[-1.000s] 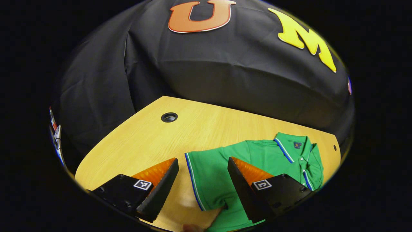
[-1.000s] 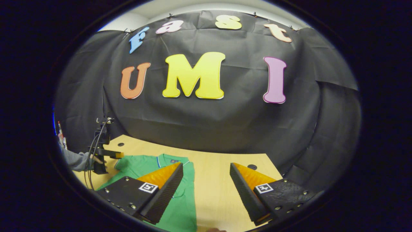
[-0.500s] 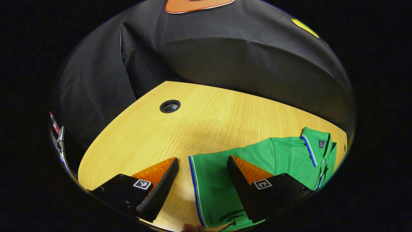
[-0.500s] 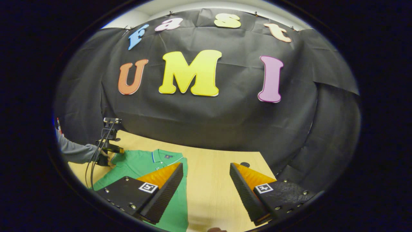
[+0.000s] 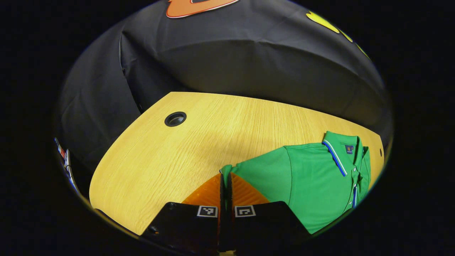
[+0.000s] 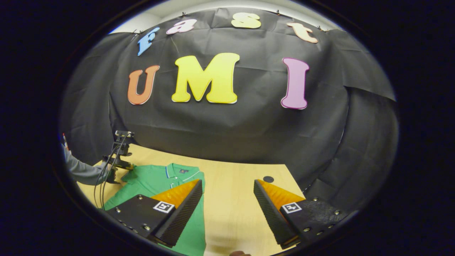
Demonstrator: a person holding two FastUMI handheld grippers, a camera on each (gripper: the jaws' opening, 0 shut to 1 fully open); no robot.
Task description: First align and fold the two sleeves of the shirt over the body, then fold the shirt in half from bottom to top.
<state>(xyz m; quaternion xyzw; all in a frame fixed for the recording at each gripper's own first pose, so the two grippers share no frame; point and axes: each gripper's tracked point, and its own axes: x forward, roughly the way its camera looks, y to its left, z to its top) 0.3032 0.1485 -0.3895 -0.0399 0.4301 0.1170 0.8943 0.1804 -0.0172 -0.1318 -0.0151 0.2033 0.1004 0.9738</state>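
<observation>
Black cloth hangs behind a light wooden table [image 5: 199, 138], which has a round cable hole [image 5: 175, 119] near its far left corner in the left gripper view and another hole [image 6: 268, 179] toward its right end in the right gripper view. On the table lies a green polo shirt [image 5: 312, 177], collar toward the cloth, with blue and white stripes along the collar edge [image 5: 334, 154] and a small dark tag inside the neck. In the right gripper view the shirt [image 6: 156, 181] lies on the table's left part, partly behind that gripper's left finger. The left gripper [image 5: 225, 185] has its fingers pressed together on the end of the shirt's sleeve [image 5: 227, 170], green fabric bunched at the tips. The right gripper [image 6: 227, 195] is held wide apart above bare wood, gripping nothing. At the far left of the right gripper view, a grey sleeve [image 6: 80, 170] reaches toward the shirt's shoulder.
</observation>
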